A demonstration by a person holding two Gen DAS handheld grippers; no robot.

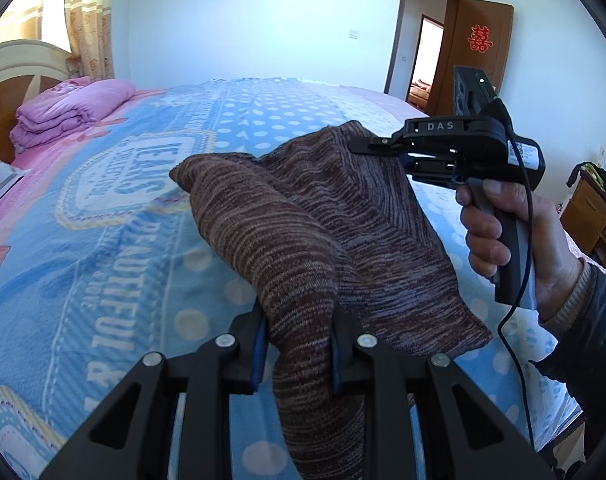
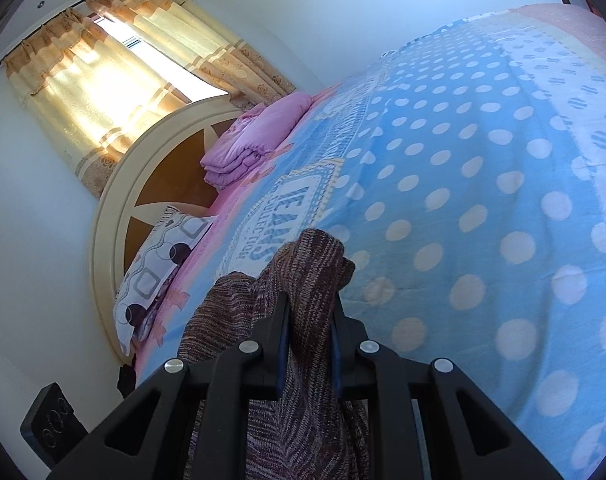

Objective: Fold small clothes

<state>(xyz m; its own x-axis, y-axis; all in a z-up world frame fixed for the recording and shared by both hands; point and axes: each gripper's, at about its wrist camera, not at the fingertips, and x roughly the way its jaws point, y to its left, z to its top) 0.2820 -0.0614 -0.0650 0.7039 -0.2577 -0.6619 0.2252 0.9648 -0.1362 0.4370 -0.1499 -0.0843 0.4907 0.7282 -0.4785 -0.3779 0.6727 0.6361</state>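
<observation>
Two hand-held grippers, left [image 1: 297, 344] and right [image 1: 377, 146], each clamp an edge of the brown knit [image 1: 303, 216], raised above the bed [image 1: 103, 240]. Soft, light, floppy; best gripped at corners.

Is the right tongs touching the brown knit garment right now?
Touching. The right wrist view shows the right tongs clamped on a bunched fold of the brown knit garment, both pads pressed against the fabric.

The right gripper [image 1: 367, 146] reads "DAS"; the bedspread [image 1: 103, 240], at nine o'clock, reads "JEANS COLLECTION" and "BEAUTIFUL".
</observation>
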